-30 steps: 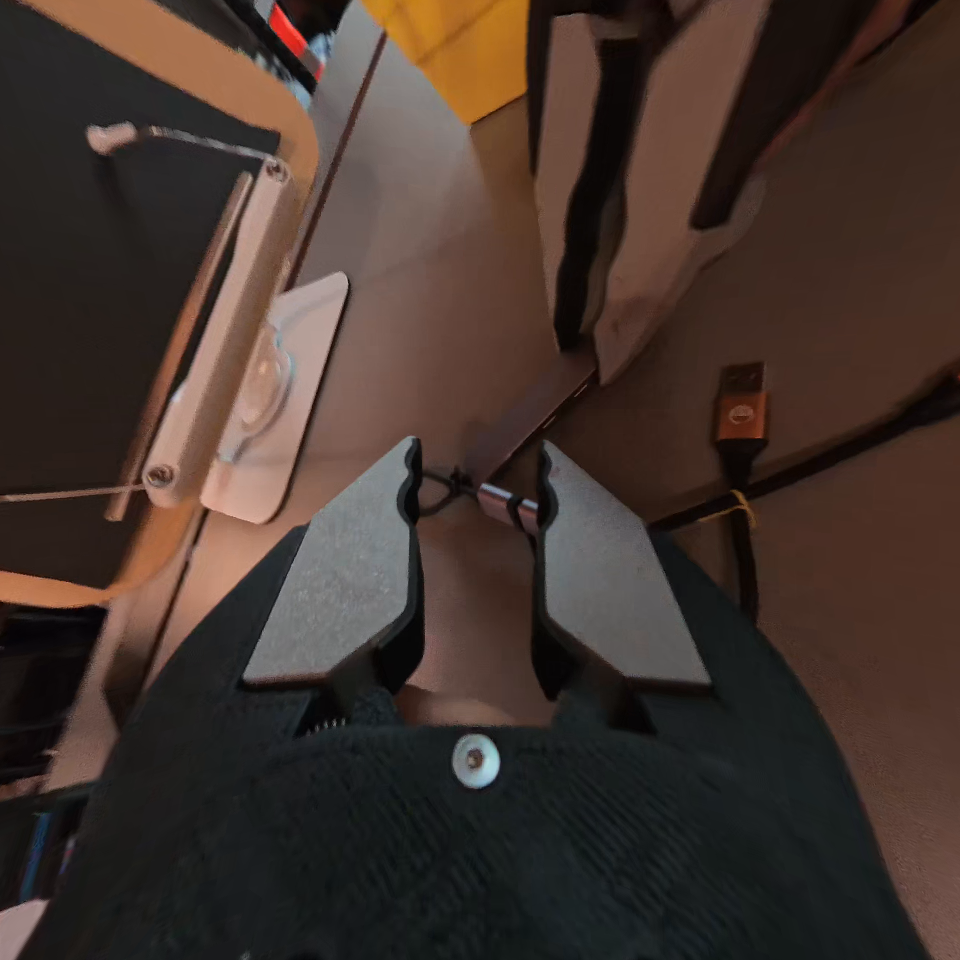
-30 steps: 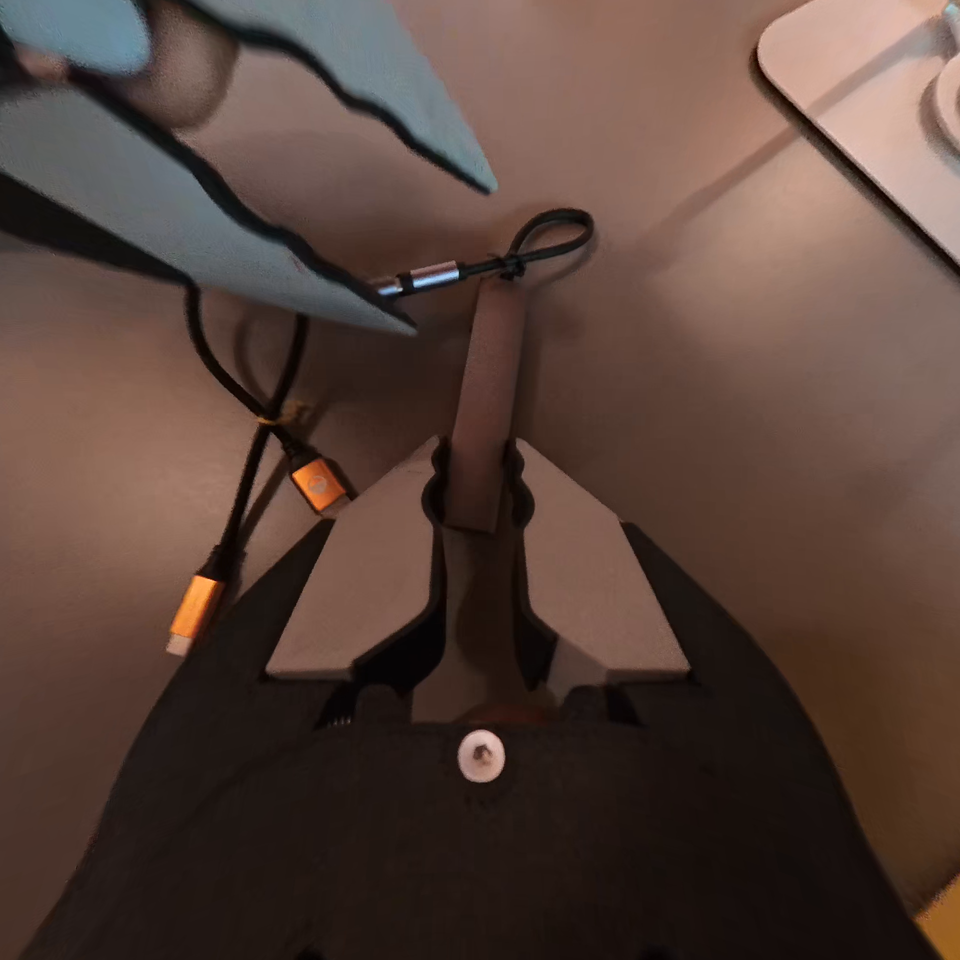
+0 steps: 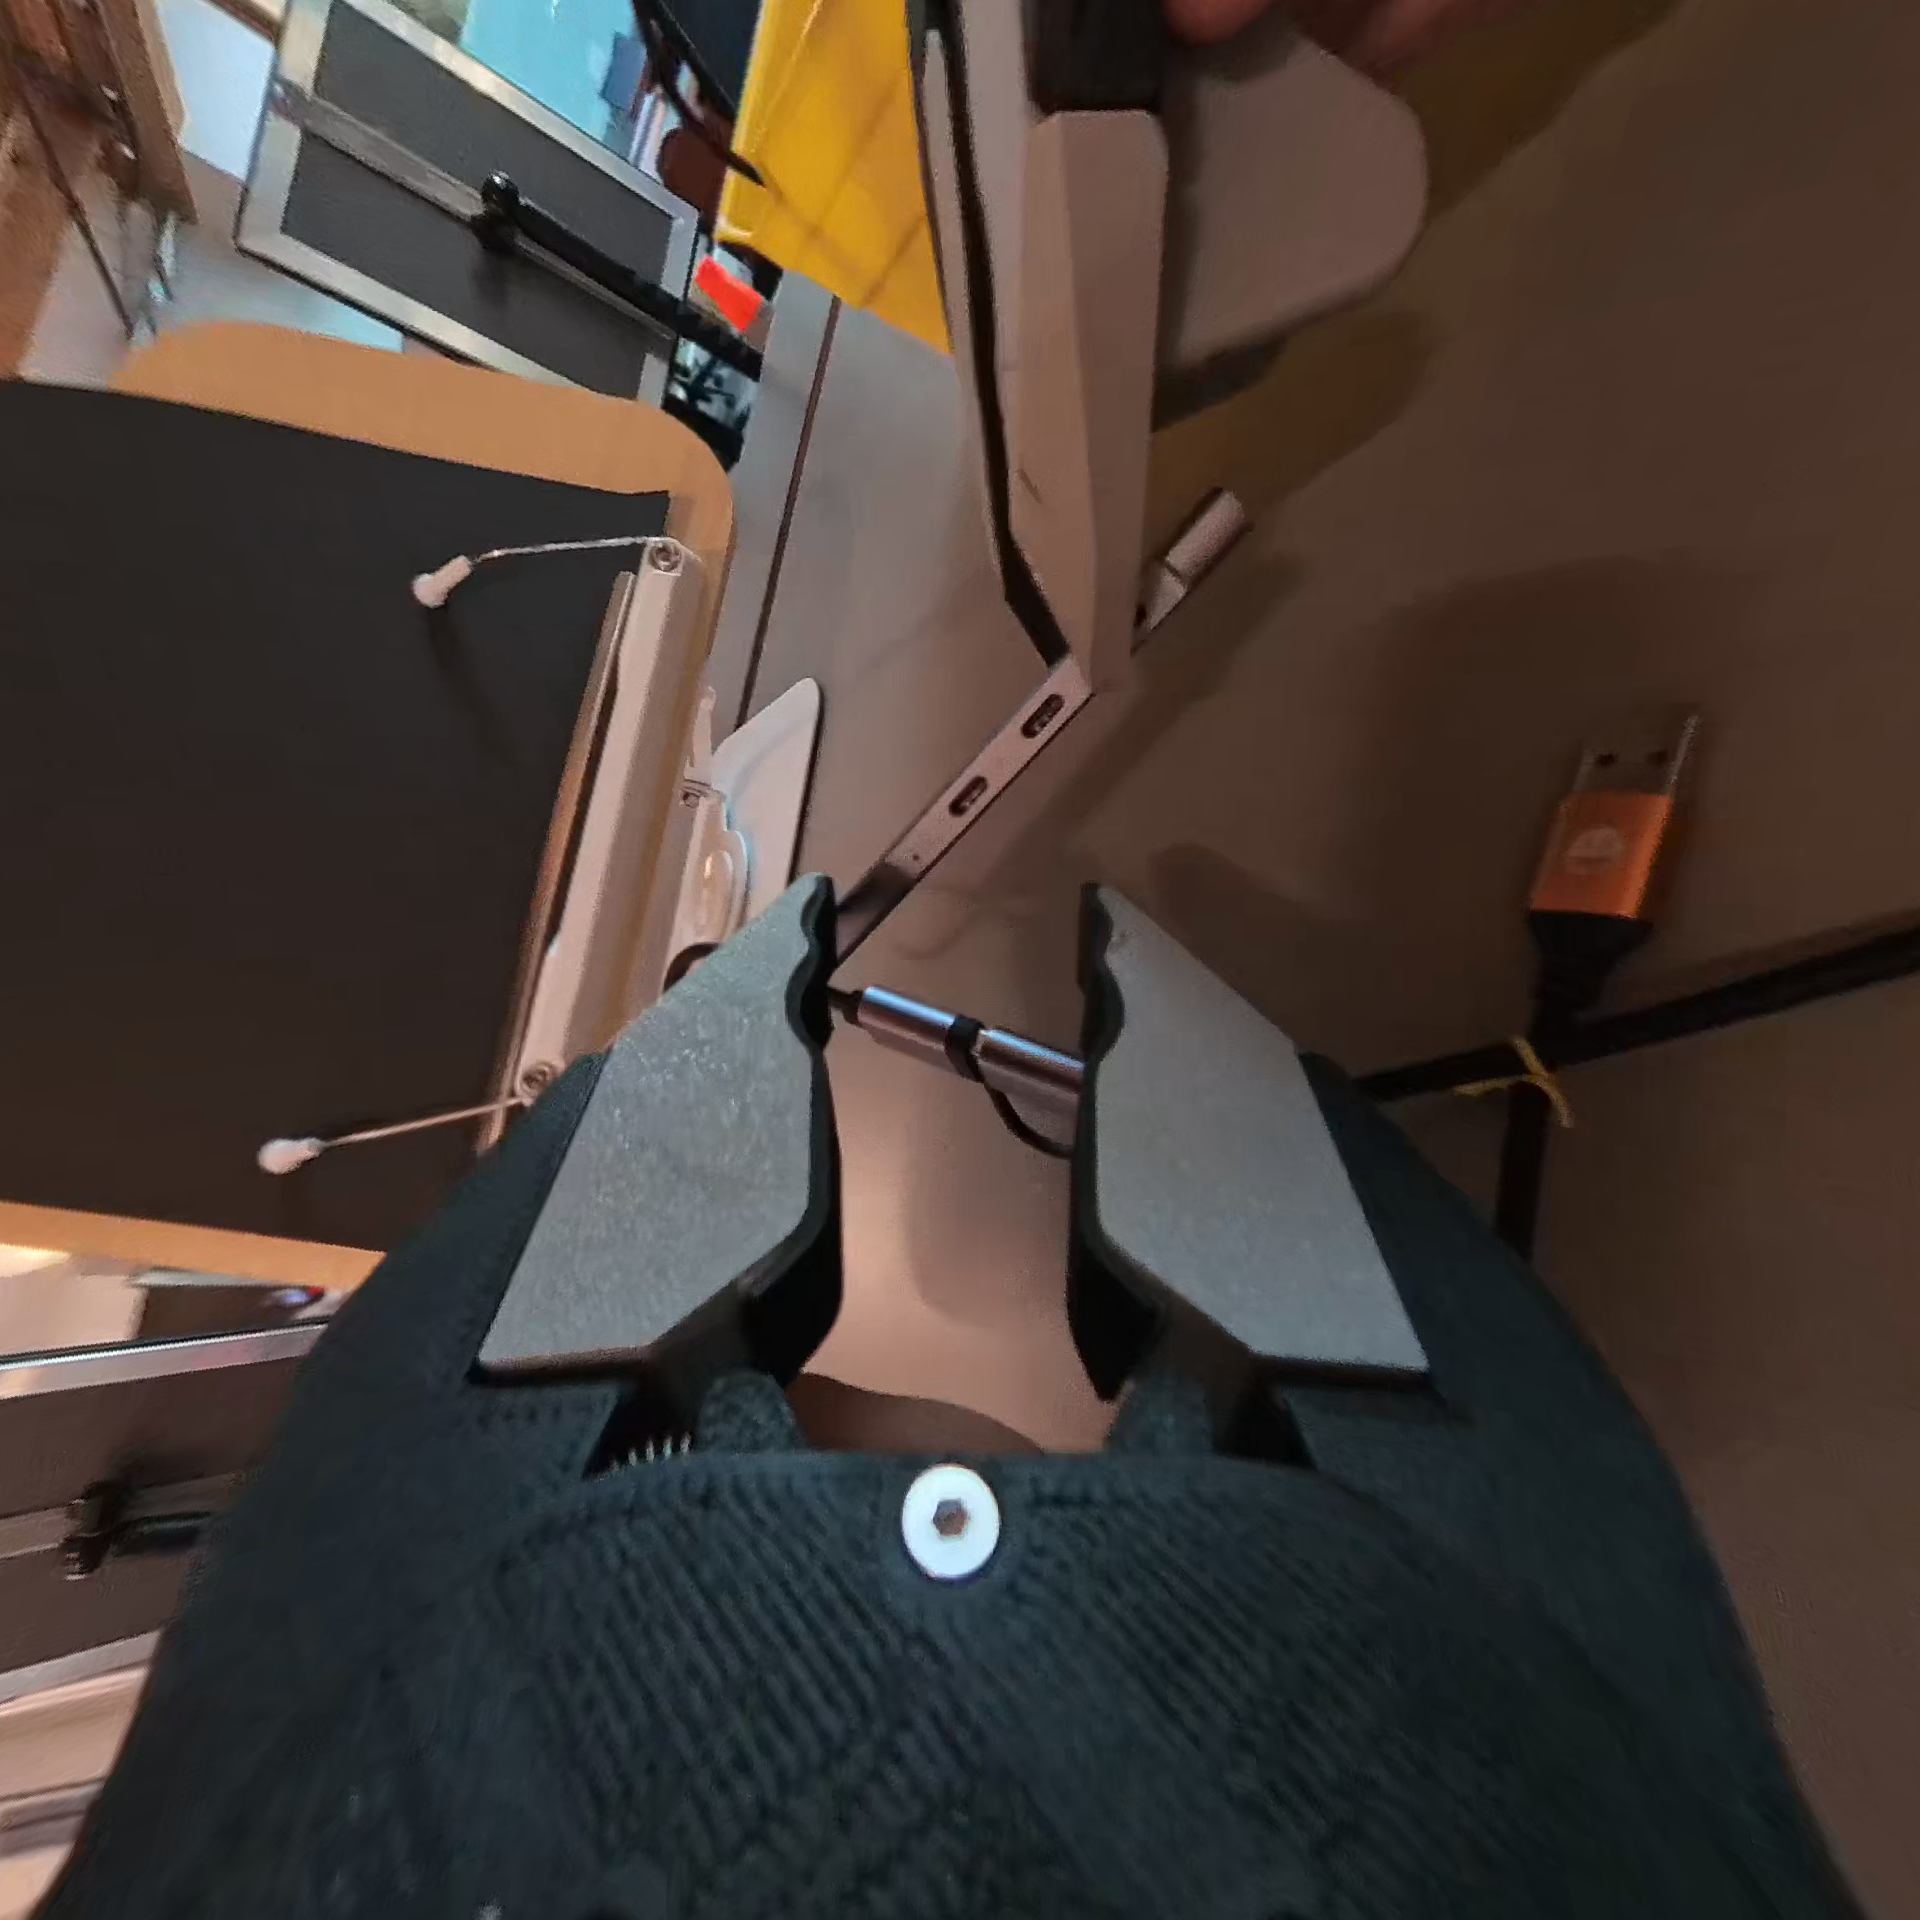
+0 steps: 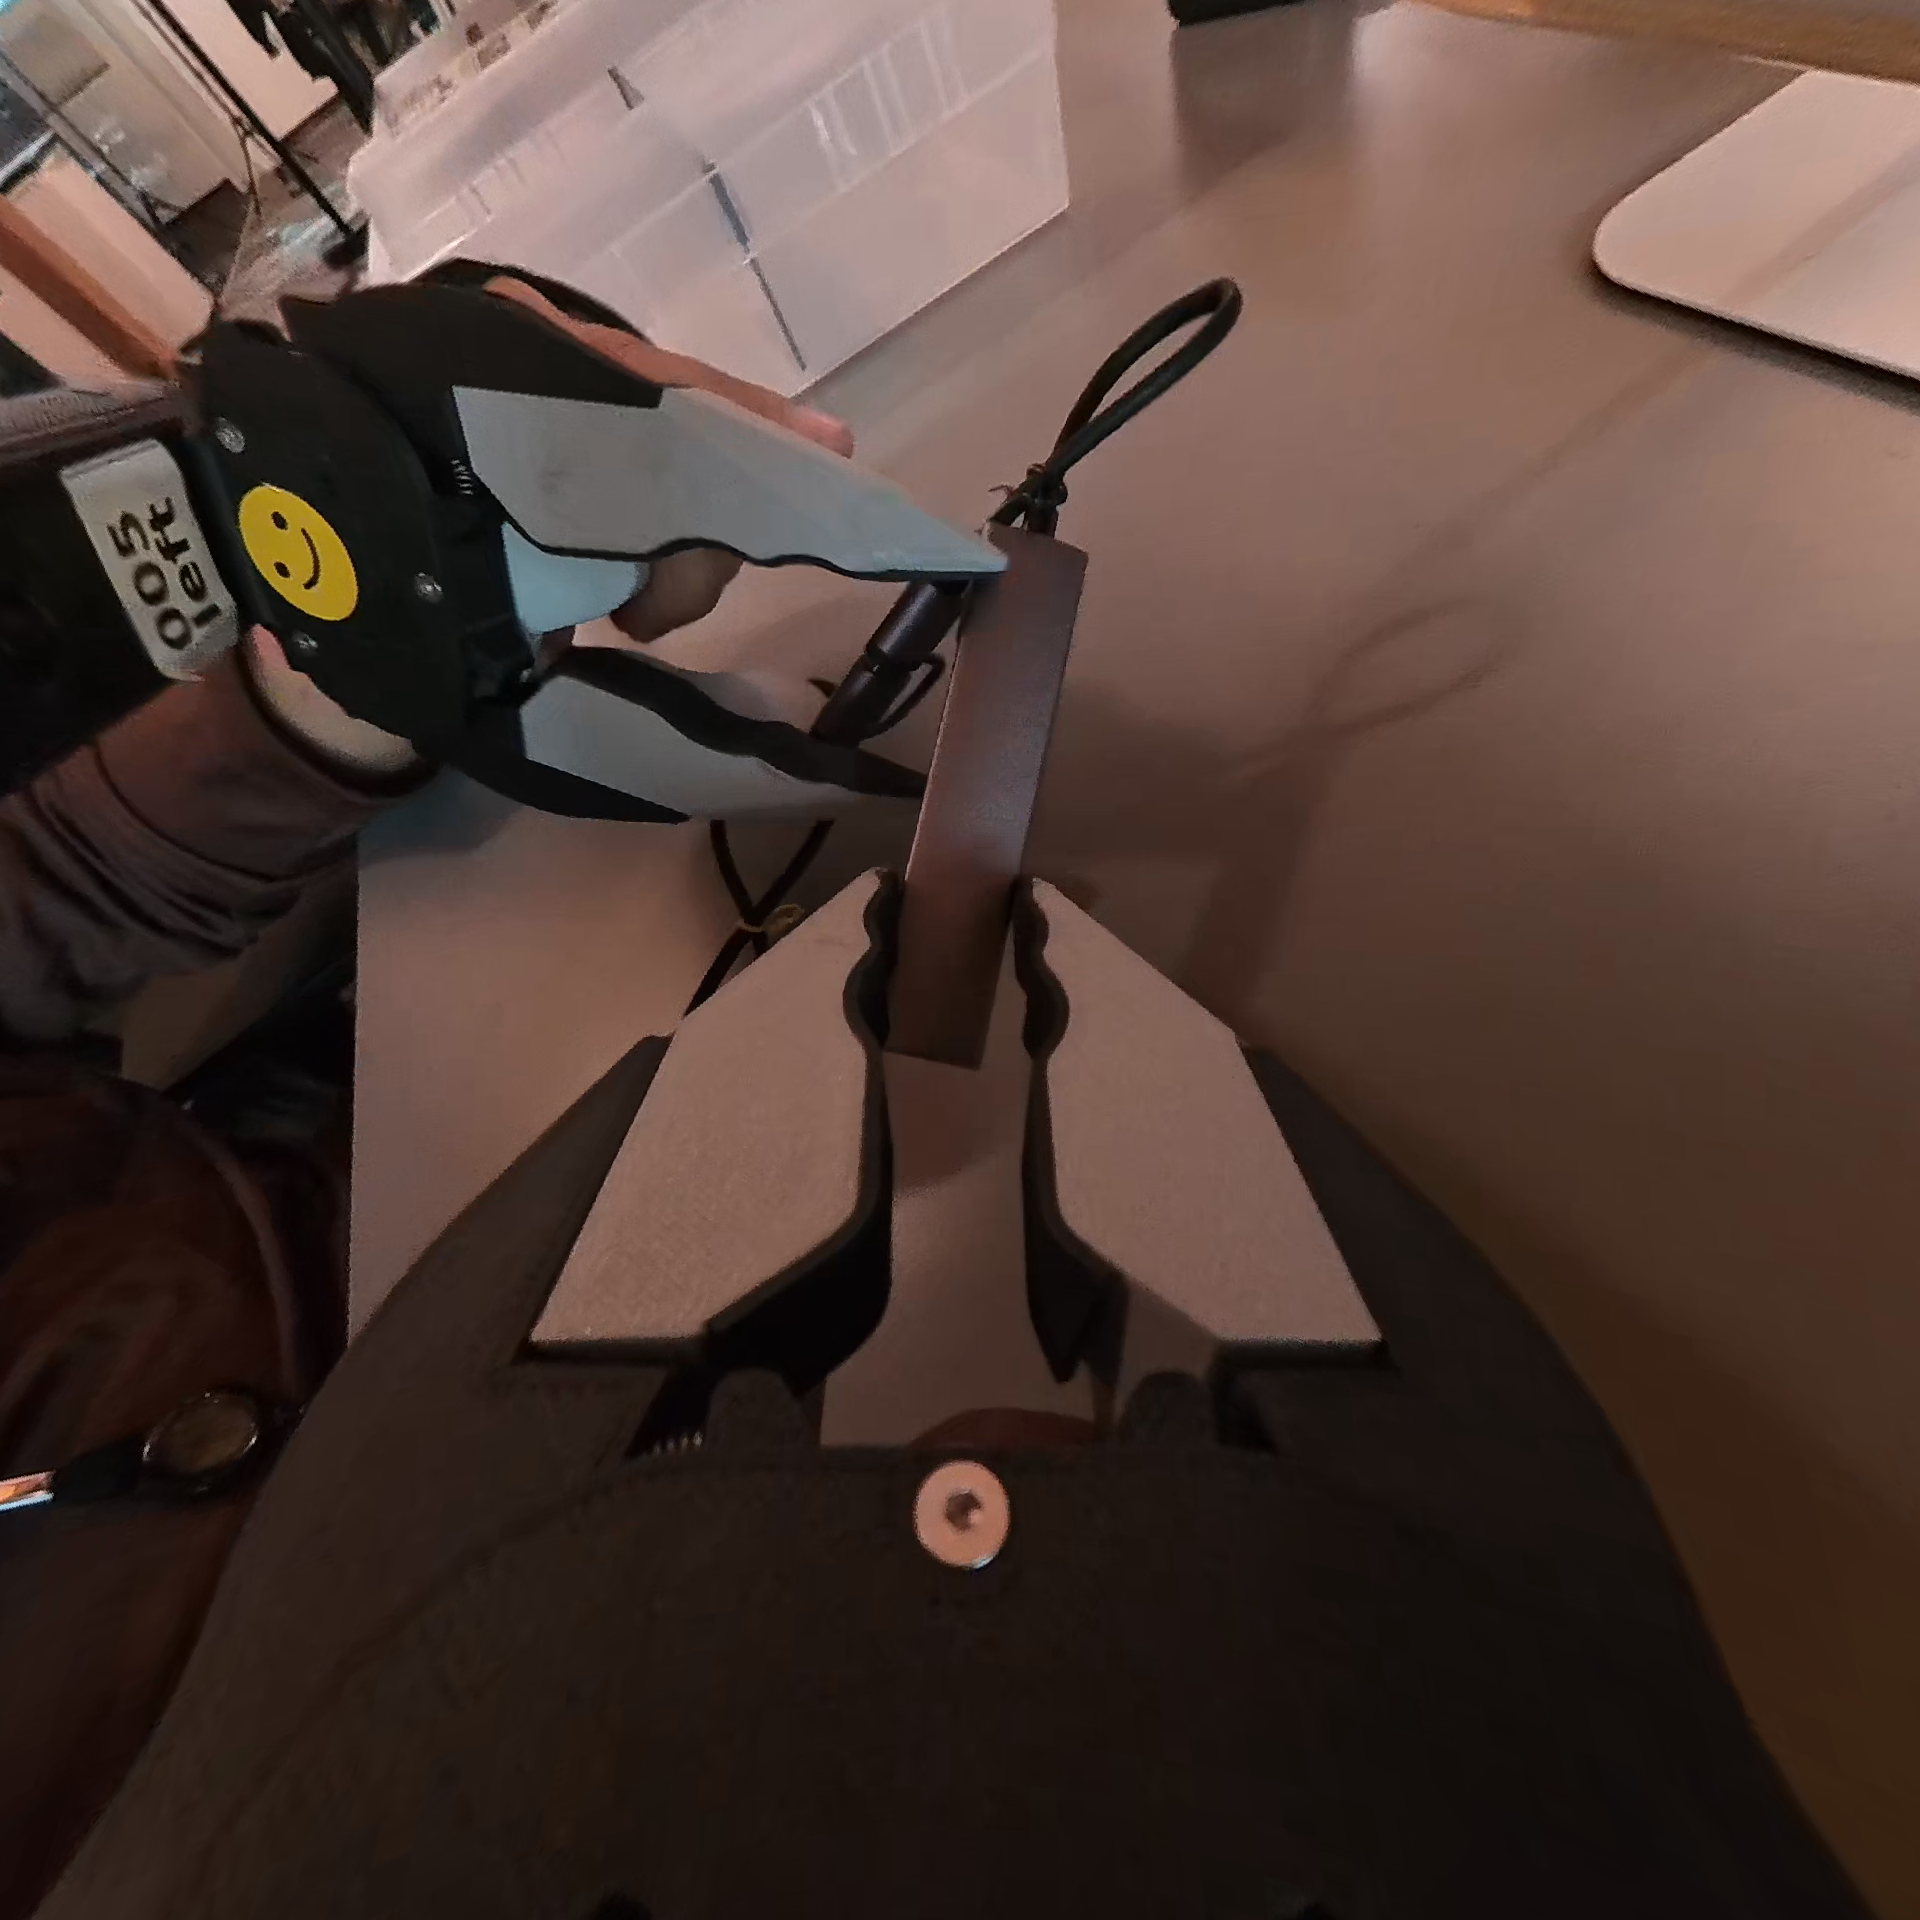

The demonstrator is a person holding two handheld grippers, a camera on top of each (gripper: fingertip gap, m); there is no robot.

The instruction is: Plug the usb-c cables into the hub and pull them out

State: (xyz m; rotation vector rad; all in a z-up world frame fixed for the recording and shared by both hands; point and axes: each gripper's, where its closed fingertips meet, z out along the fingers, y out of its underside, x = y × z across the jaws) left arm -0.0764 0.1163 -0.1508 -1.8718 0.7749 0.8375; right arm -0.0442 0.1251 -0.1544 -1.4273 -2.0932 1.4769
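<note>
The slim dark metal hub (image 4: 987, 790) is clamped by the right hand-held gripper (image 4: 951, 914), while the grey metal plug (image 3: 966, 1039) should be squarely pinched between the left hand-held gripper's (image 3: 951, 935) parted, empty fingers.

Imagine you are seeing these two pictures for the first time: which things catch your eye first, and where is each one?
The slim dark hub stands out first, lifted off the table with its near end clamped in the right gripper. Beside its far end, the left gripper is spread open around a metal-sleeved cable plug. To the right in the left wrist view, an orange USB plug lies unused on the table.
</note>
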